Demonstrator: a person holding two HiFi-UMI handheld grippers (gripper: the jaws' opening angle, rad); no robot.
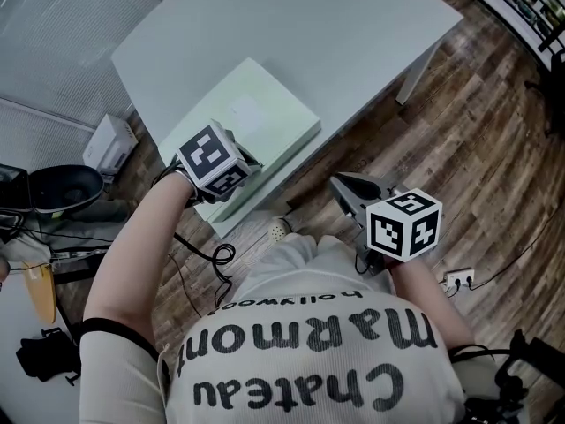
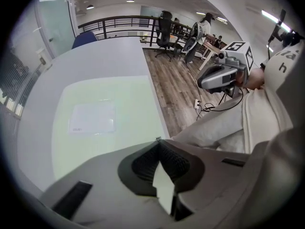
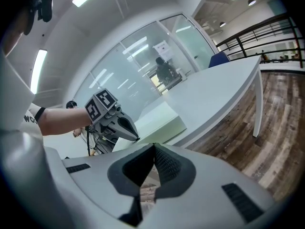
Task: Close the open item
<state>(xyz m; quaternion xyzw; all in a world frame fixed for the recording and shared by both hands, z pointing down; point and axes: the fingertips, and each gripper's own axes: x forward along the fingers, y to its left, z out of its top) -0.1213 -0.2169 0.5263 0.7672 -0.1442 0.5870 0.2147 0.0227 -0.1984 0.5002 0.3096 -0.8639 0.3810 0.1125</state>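
Closing step, late stage. The box [image 1: 252, 122], a flat pale-green carton with a white label [image 1: 245, 113] on its lid, lies on the white surface [image 1: 335, 34] close to the near edge, one corner towards the person. Its lid sits level with the body on every side that shows, and no gap or raised flap is seen from the head view or either gripper view. The item therefore appears shut, or nearly so. The left gripper [image 2: 158, 141] is at the near edge of the box with its fingers together, tip to tip. The pale patch behind the tips reads as the carton seen through the opening, not as something held. The right gripper view shows these tips at the near corner of the box, though contact cannot be confirmed. The right gripper [image 3: 154, 147] hangs off the surface beside the person's torso, well apart from the box, with its fingers together on nothing. Judged step: seating or checking the lid along its front edge. The next move probably calls for a light downward press with the closed left tips along that edge. The box sits near the rim of the surface and could slide, so the idle right gripper may have to steady it.
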